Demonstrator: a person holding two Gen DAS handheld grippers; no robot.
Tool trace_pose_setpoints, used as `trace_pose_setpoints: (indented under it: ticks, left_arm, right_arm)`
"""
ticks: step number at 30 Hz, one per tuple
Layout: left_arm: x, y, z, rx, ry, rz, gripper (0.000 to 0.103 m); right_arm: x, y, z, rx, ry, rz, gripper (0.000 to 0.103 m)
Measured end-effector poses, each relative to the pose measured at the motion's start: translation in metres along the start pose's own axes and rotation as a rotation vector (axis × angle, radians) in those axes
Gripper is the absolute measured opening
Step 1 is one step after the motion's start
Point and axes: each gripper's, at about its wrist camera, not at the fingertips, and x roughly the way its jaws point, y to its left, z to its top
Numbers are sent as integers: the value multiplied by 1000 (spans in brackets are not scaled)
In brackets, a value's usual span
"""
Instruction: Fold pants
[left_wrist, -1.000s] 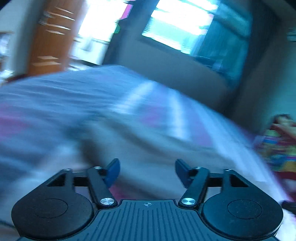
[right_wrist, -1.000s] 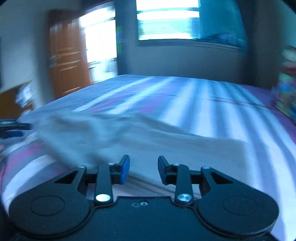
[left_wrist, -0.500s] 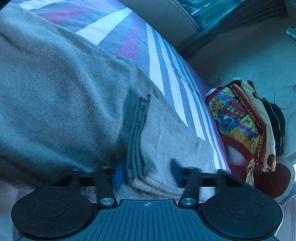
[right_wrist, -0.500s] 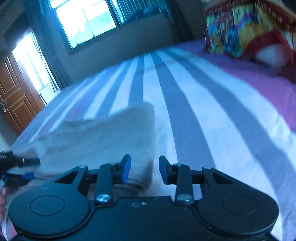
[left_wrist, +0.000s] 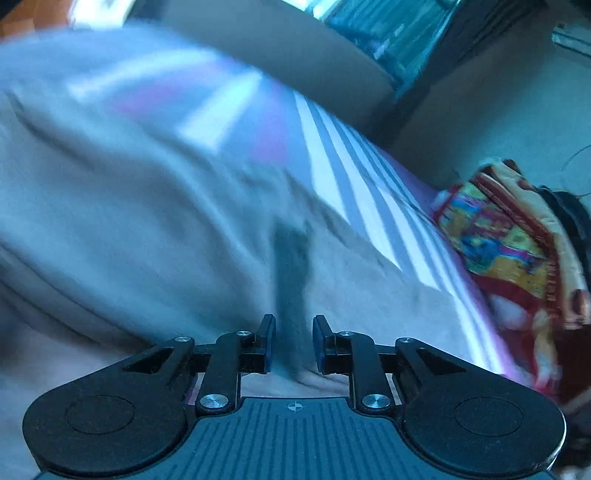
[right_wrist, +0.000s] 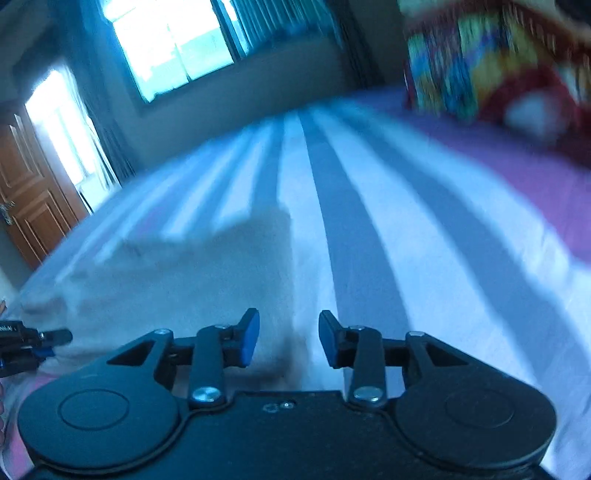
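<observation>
1. One pair of grey pants (left_wrist: 155, 229), spread out on the bed.
2. One bed (right_wrist: 424, 236), under a striped sheet of white, grey and purple.
3. Two grippers: the left gripper (left_wrist: 293, 341) and the right gripper (right_wrist: 289, 338).
4. One colourful patterned pillow (left_wrist: 506, 240) at the bed's far side.
5. One window (right_wrist: 166, 48).
6. One brown wooden door (right_wrist: 29, 206).

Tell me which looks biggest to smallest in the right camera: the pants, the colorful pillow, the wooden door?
1. pants
2. colorful pillow, cut off by the frame
3. wooden door
Pillow and door look close; nearness skews this.
</observation>
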Motion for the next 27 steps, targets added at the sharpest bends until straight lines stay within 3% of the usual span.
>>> trace_pose_setpoints:
  ticks: [3, 5, 6, 9, 10, 16, 19, 22, 27]
  left_arm:
    - [0, -9, 16, 69, -24, 16, 26]
    - [13, -29, 22, 148, -19, -13, 26]
    - [20, -38, 22, 187, -12, -30, 26]
    - [54, -51, 8, 284, 88, -11, 26]
    - [58, -50, 2, 308, 68, -2, 26]
    - [50, -61, 28, 335, -17, -4, 26]
    - [70, -71, 50, 358, 2, 8, 27]
    - [103, -69, 60, 337, 81, 47, 27]
    - [115, -80, 58, 383, 81, 92, 27]
  right_arm:
    - [-1, 7, 3, -54, -14, 2, 36]
    - [22, 9, -4, -83, 73, -7, 29]
    - [37, 9, -9, -94, 135, -33, 30]
    - [43, 7, -11, -55, 146, -37, 29]
    - [43, 8, -9, -53, 150, -35, 30]
    - [42, -1, 6, -50, 129, -25, 40]
    - [61, 0, 27, -62, 116, -24, 36]
    - [93, 6, 59, -70, 92, -48, 35]
    - [156, 3, 73, -52, 206, -71, 36]
